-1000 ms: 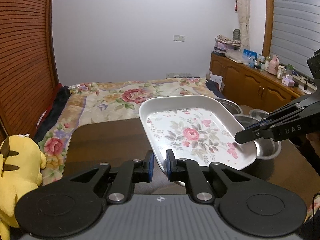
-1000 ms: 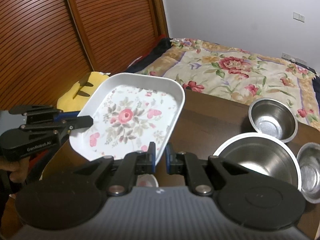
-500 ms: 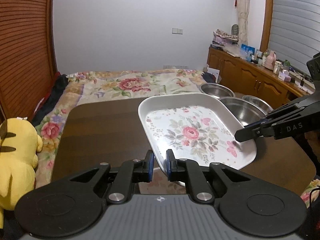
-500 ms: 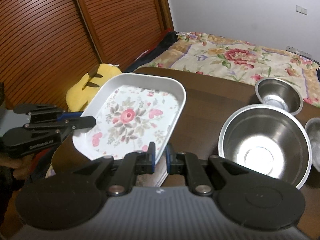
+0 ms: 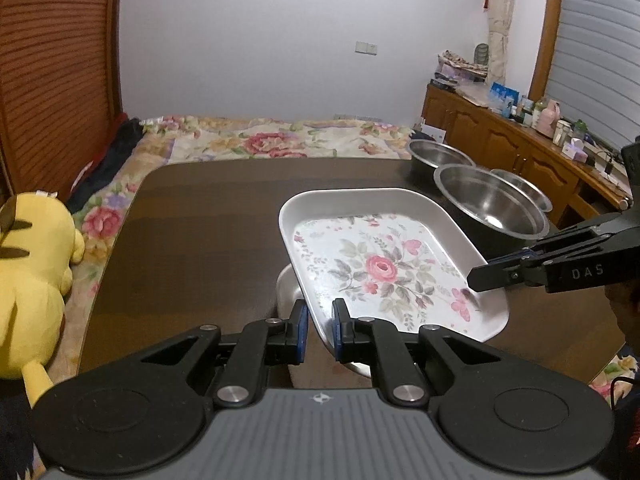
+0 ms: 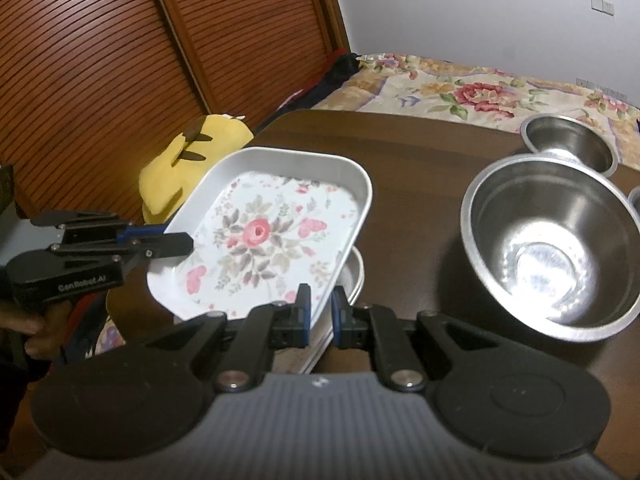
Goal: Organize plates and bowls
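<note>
We record dim, warm indoor light from above, with a bright glare patch inside the large steel bowl. Fisheye bending curves the wardrobe slats and darkens frame corners; the picture is soft and slightly grainy throughout.

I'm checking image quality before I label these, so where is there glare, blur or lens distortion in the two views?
Left wrist view: fisheye bends the wardrobe; the floral tray is sharp and evenly lit. Right wrist view: bright glare inside the large steel bowl; image slightly soft; dark vignette at the corners.
</note>
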Action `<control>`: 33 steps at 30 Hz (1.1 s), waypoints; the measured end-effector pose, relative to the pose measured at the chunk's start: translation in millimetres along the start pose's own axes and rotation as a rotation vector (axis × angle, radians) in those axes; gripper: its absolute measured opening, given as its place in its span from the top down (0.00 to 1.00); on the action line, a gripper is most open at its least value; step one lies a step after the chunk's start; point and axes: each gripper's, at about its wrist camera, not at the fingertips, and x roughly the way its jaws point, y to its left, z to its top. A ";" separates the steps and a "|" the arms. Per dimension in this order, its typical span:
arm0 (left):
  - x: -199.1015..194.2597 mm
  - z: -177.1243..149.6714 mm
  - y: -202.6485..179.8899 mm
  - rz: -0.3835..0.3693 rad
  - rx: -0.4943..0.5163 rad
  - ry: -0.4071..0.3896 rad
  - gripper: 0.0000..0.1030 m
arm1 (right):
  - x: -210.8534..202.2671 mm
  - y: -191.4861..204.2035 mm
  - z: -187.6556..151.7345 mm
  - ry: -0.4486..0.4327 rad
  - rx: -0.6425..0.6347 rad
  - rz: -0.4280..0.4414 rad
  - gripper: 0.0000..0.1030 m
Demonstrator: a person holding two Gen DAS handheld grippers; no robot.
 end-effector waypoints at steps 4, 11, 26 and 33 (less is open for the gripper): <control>1.7 -6.9 1.9 0.003 -0.007 0.016 0.86 | 5.1 0.4 -7.3 -0.009 0.015 0.008 0.89; 0.6 -7.6 -0.2 0.018 0.012 0.010 0.86 | 4.8 7.5 -16.1 -0.026 -0.006 -0.012 0.88; 8.2 -14.4 3.2 0.028 0.018 0.029 0.86 | 3.8 14.6 -27.2 -0.062 -0.012 -0.045 0.88; 13.0 -18.9 -1.0 0.053 0.047 0.021 0.86 | 6.9 19.1 -29.4 -0.089 -0.003 -0.062 0.87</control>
